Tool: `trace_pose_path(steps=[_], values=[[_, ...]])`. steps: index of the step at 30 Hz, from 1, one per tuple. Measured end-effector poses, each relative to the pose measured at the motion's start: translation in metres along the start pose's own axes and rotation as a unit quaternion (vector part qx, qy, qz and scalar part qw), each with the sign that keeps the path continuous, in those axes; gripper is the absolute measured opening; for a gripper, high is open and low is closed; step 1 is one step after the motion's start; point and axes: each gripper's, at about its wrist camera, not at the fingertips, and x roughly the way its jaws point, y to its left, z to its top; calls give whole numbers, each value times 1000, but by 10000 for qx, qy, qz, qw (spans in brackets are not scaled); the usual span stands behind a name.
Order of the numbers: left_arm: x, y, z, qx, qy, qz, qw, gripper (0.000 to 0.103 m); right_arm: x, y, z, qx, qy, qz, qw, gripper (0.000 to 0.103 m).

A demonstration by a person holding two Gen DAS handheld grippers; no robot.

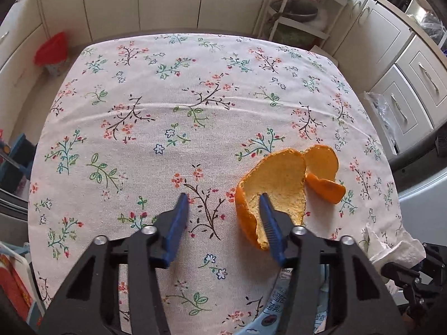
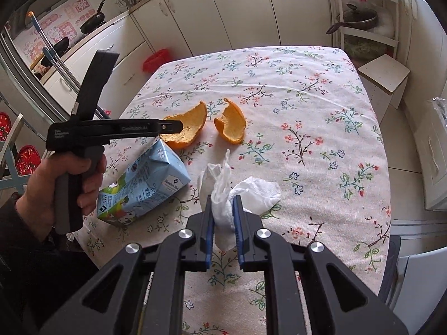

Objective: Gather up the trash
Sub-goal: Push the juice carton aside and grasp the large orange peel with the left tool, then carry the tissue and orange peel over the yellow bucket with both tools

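Two orange peels lie on the floral tablecloth. My left gripper (image 1: 223, 198) is open; its right finger rests inside the larger peel (image 1: 276, 184), the smaller peel (image 1: 324, 173) just beyond. In the right wrist view the left gripper (image 2: 173, 125) reaches over the larger peel (image 2: 190, 128), with the smaller peel (image 2: 232, 125) beside it. My right gripper (image 2: 222, 199) is shut on a crumpled white tissue (image 2: 223, 192), which also shows in the left wrist view (image 1: 391, 248). A blue milk carton (image 2: 145, 184) lies on its side left of the tissue.
The table (image 1: 195, 83) has cream kitchen cabinets (image 1: 139, 0) behind it. A red bin (image 1: 53, 50) stands on the floor at far left; it also shows in the right wrist view (image 2: 156, 58). A white shelf rack (image 2: 363, 22) with a pan stands at the far right, a small stool (image 2: 385, 75) beside the table.
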Motion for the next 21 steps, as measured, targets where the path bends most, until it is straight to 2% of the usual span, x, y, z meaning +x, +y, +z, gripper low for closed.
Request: trace_pose_path(steps=[1, 4, 8, 13, 21], values=[[0, 1, 0, -36, -3, -63, 10000, 26, 0, 0, 0, -2, -2, 6, 10000, 16], [1, 1, -1, -74, -39, -165, 9998, 8, 1, 0, 0, 0, 11, -2, 10000, 16], [-10, -2, -4, -18, -292, -131, 9995, 5, 4, 0, -1, -1, 59, -45, 10000, 16], [-44, -7, -9, 145, -843, 102, 9963, 5, 5, 2, -1, 0, 28, -85, 10000, 16], [-101, 5, -31, 191, -1583, 513, 9859, 4, 1, 10, -5, -10, -58, -50, 10000, 16]])
